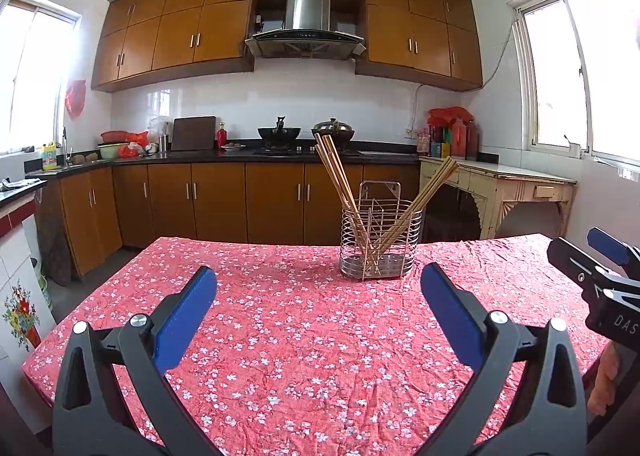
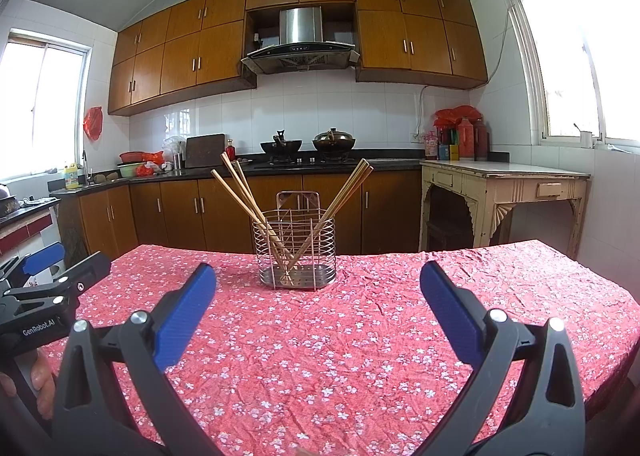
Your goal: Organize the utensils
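Wire utensil holder (image 1: 381,244) stands upright on the table (image 1: 280,336), towards its far edge; chopsticks (image 1: 340,183) sit inside, one bunch leaning left, the other (image 1: 424,197) leaning right, apparently in separate compartments; no loose utensil is visible on the floral cloth in either view. Left gripper (image 1: 318,308) is spread wide and holds nothing; right gripper (image 2: 318,308) likewise, both well short of the holder. Judgement: sorting appears complete or nearly so; what remains cannot be determined.
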A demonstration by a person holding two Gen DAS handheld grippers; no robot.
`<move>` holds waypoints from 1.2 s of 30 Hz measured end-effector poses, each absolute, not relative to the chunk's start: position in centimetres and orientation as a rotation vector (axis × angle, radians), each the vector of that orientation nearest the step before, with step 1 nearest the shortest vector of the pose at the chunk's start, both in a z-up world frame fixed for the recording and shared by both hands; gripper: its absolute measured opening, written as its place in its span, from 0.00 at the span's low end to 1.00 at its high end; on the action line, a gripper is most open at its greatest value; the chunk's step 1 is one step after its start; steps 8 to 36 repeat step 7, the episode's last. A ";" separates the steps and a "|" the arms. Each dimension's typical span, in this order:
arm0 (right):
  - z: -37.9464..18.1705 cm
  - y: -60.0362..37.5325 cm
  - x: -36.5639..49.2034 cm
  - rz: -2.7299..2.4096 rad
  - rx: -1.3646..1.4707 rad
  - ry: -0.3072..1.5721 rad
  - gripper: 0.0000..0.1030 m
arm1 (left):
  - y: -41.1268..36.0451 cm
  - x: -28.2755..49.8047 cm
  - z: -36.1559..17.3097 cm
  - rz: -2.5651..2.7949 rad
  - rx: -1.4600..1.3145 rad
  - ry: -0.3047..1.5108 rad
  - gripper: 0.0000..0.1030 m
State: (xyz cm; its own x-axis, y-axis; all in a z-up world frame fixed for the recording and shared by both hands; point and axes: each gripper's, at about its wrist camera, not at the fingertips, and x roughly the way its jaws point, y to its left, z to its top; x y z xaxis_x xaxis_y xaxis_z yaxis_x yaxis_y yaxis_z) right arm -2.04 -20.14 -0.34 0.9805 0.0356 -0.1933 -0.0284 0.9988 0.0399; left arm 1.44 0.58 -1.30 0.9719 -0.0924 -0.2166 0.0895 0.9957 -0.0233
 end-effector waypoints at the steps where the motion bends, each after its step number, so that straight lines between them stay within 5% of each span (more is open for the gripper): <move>1: -0.3 -20.1 -2.1 0.032 0.037 0.195 0.96 | 0.6 1.4 -1.3 -0.092 -0.015 0.221 0.98; 36: -0.4 -20.1 -2.1 0.033 0.038 0.196 0.96 | 0.8 1.6 -1.0 -0.093 -0.035 0.229 0.98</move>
